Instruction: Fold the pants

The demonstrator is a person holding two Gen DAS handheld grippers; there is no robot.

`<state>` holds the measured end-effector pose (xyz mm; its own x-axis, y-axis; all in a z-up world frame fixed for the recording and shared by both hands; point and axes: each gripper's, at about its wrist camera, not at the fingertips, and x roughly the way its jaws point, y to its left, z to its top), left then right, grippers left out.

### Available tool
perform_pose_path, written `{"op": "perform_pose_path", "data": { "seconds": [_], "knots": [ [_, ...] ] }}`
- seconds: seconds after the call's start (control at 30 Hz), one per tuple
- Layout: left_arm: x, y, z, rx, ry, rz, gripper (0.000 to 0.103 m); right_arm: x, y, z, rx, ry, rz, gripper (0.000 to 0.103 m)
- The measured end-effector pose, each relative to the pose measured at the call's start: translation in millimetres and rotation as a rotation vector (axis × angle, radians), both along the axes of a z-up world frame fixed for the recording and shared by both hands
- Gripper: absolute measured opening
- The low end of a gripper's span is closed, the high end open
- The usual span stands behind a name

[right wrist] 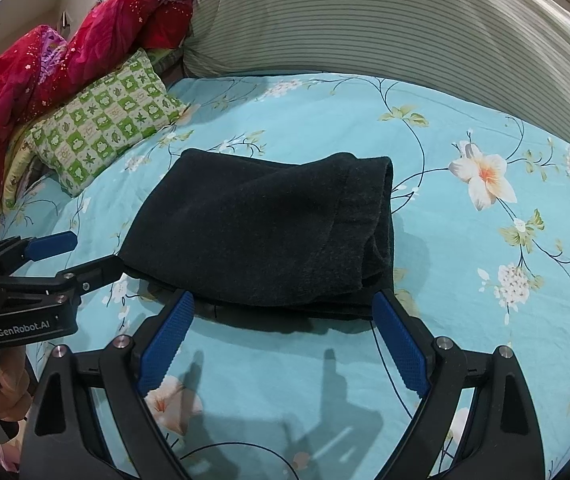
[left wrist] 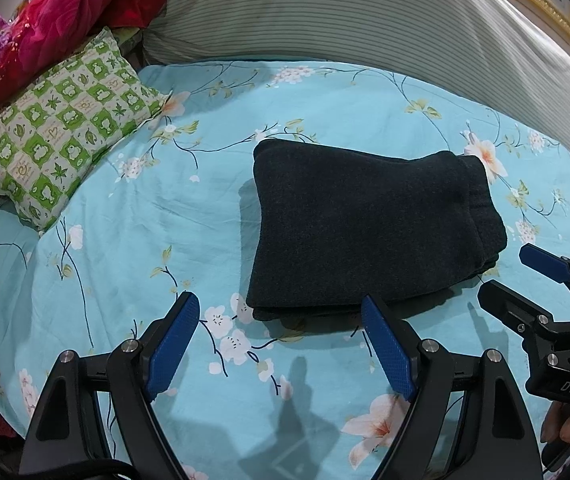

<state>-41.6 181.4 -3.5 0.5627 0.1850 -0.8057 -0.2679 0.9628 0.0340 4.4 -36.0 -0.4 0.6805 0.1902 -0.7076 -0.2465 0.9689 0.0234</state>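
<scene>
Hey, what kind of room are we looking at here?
Most likely a bedroom: the folded dark pants lie on a bed with a turquoise floral sheet, a green checked pillow and a striped bolster behind.

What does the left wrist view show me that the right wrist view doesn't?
Only the left wrist view shows the left gripper head-on, open and empty, short of the pants' near left corner, with the right gripper entering from the right.

Only the right wrist view shows the layered open end of the pants and the "GenRobot.AI" lettering.

Both show the folded dark pants on the blue floral sheet, the green checked pillow and the striped pillow.
</scene>
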Motion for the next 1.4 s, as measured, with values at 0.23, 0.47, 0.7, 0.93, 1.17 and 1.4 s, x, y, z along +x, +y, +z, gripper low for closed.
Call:
{"op": "perform_pose_path", "data": {
  "seconds": [0.23,0.47,0.7,0.93,1.17,1.4],
  "knots": [
    [-0.4,1.3,1.5,0.0,-0.002,0.001,0.084,0.8,-1.1,1.0,0.004,-0.002,0.003,0.091],
    [-0.4,1.4,2.0,-0.001,-0.002,0.0,0.084,0.7,-0.5,3.0,0.007,-0.005,0.001,0.091],
    [-0.1,2.2,3.1,0.001,-0.003,0.002,0.084,1.6,-0.1,6.6,0.01,-0.014,-0.001,0.091],
    [0.3,2.5,3.8,0.003,-0.003,0.002,0.084,3.0,-1.0,8.5,0.015,-0.018,-0.003,0.091],
    [0.8,3.2,5.0,-0.001,-0.003,0.002,0.084,3.3,-2.3,8.9,0.018,-0.016,-0.003,0.091],
    [1.3,4.0,5.8,0.002,-0.003,0.005,0.084,2.7,-2.5,9.6,0.018,-0.019,-0.003,0.091]
  ]
}}
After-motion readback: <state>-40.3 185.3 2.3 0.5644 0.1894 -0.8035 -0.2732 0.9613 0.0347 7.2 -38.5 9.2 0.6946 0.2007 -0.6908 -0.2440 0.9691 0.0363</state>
